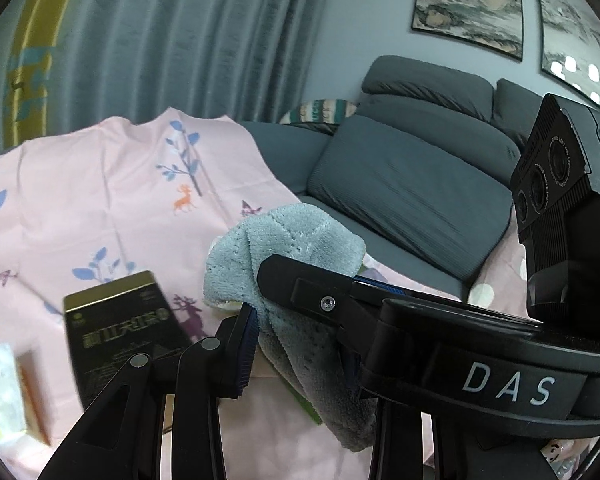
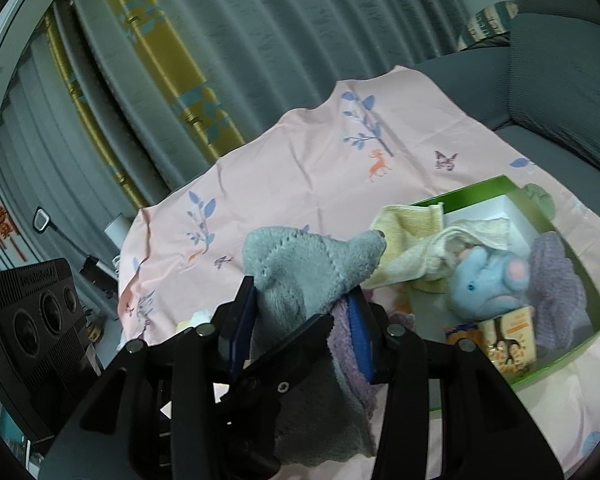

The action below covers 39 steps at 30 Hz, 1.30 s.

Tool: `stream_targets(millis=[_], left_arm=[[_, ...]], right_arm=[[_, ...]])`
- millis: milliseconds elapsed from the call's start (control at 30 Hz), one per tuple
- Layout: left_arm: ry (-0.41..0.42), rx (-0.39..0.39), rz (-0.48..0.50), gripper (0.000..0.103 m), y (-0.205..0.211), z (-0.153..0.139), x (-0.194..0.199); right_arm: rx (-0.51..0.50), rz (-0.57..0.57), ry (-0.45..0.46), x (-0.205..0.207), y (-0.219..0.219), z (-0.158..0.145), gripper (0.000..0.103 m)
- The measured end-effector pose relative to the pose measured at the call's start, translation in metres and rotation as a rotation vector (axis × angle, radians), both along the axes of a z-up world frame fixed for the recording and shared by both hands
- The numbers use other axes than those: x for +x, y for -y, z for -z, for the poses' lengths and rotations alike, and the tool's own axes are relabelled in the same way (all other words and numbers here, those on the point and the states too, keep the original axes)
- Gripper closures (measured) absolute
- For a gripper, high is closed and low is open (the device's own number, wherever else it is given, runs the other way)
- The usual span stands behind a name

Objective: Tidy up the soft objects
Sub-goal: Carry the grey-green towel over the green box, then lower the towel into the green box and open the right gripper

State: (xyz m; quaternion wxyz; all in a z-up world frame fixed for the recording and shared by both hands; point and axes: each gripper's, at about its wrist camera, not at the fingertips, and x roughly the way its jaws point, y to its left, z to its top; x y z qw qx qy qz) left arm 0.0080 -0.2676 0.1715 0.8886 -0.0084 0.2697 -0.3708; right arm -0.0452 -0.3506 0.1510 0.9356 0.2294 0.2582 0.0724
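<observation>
A grey-green fluffy cloth (image 1: pixel 288 248) is pinched by both grippers and held up over the pink patterned sheet (image 1: pixel 100 200). My left gripper (image 1: pixel 296 320) is shut on it. My right gripper (image 2: pixel 304 312) is shut on the same cloth (image 2: pixel 300 268), with a purple cloth (image 2: pixel 348 356) also hanging at its right finger. To the right, a green box (image 2: pixel 592 300) holds a yellow towel (image 2: pixel 412 232), a blue plush toy (image 2: pixel 484 284) and a purple knitted cloth (image 2: pixel 556 280).
A black tea tin (image 1: pixel 120 336) and a tissue pack (image 1: pixel 4 388) lie on the sheet at the left. A grey sofa with cushions (image 1: pixel 412 184) is behind. Curtains (image 2: pixel 220 60) hang at the back. A small orange carton (image 2: pixel 512 340) stands in the box.
</observation>
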Motion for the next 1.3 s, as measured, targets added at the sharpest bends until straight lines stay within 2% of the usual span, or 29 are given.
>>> stream_targets(millis=[733, 1300], left_arm=[[-0.087, 0.070, 0.136, 0.067, 0.076, 0.026, 0.021], [-0.108, 0.131, 0.247, 0.067, 0.125, 0.040, 0.031]], right_arm=[[0.102, 0.171, -0.070, 0.004, 0.070, 0.032, 0.059], [0.175, 0.331, -0.092, -0.001, 0.111, 0.052, 0.059]])
